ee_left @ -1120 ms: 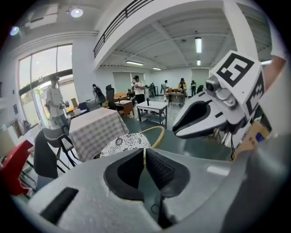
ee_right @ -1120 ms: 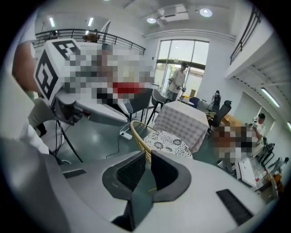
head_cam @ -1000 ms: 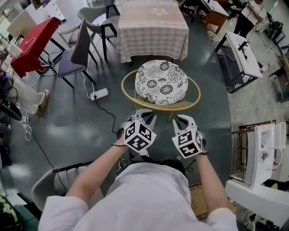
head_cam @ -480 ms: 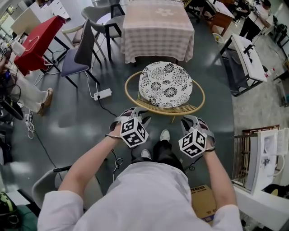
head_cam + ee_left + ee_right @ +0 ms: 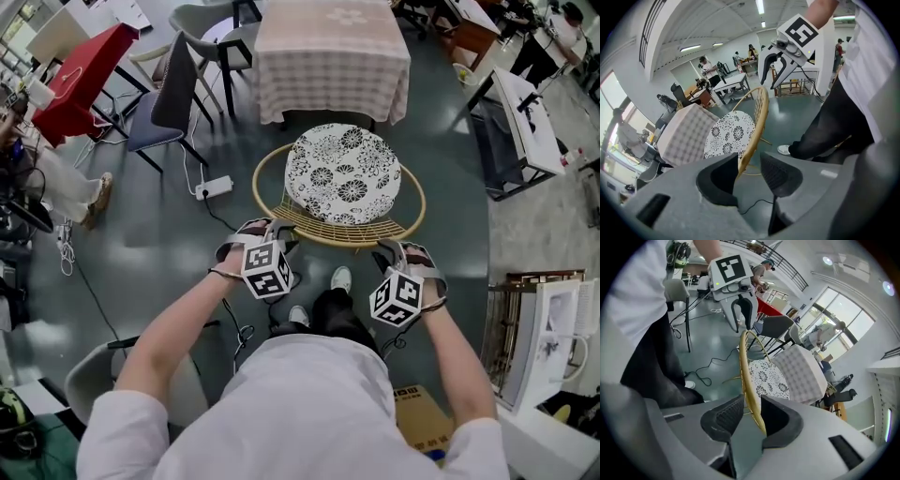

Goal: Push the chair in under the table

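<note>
The chair (image 5: 342, 175) stands on the grey floor (image 5: 169, 272) just in front of the table (image 5: 333, 56) with the checked cloth, its seat not yet under it. The head view shows this place well: the patterned cushion (image 5: 345, 159) lies inside the round yellow rim (image 5: 323, 232), and the near side of the rim is close to both grippers. In that view the marker cubes cover the jaws, so how they stand cannot be read there.

The left gripper (image 5: 749, 171) view shows its jaws apart, having just been opening. The rim passes between them, close to the left pad, with a clear gap to the other pad. Farther along the rim this view also shows the other gripper, and a white shoe (image 5: 783, 149) on the floor.

The right gripper (image 5: 751, 416) view shows the same: its jaws have just been opening and stand released, with the rim running between the pads and no pad pressing on it.
</note>
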Tool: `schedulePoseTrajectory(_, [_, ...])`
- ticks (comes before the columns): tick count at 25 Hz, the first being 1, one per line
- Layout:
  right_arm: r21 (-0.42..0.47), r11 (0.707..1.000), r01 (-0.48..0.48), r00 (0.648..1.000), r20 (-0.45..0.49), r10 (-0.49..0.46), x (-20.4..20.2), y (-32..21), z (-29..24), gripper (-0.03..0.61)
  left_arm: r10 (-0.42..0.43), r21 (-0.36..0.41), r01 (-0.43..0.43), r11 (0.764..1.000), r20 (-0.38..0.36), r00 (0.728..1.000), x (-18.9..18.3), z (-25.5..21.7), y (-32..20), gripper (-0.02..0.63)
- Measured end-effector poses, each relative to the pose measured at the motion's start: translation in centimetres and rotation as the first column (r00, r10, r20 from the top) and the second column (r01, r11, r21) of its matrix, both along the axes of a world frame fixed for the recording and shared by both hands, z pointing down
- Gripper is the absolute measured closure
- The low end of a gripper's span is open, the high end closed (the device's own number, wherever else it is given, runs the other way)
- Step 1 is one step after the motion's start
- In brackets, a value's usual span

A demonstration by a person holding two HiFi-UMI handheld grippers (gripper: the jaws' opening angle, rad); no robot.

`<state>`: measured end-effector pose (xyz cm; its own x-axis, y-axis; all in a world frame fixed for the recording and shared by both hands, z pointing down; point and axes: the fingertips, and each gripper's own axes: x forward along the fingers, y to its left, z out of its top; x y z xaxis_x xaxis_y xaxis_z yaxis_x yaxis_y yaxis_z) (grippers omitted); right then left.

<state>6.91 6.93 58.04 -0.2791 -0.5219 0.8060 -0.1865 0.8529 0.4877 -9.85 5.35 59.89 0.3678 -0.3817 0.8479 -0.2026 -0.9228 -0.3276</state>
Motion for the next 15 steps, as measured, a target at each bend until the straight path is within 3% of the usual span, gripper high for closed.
schedulePoseTrajectory(6, [-0.014, 0.995, 0.098, 0.994, -0.053, -0.099, 0.1, -0.7, 1.5, 0.488, 0.041, -0.022, -0.04, 0.999, 0.058, 0.997, 0.2, 1.1, -0.6, 0.476])
schedulePoseTrajectory(15, [-0.074, 0.985, 0.156, 0.983, -0.09, -0.163, -0.5, -1.5, 3.9, 0.491, 0.119, -0.009, -0.119, 0.993, 0.133, 0.984, 0.4, 2.4, -1.4, 0.477])
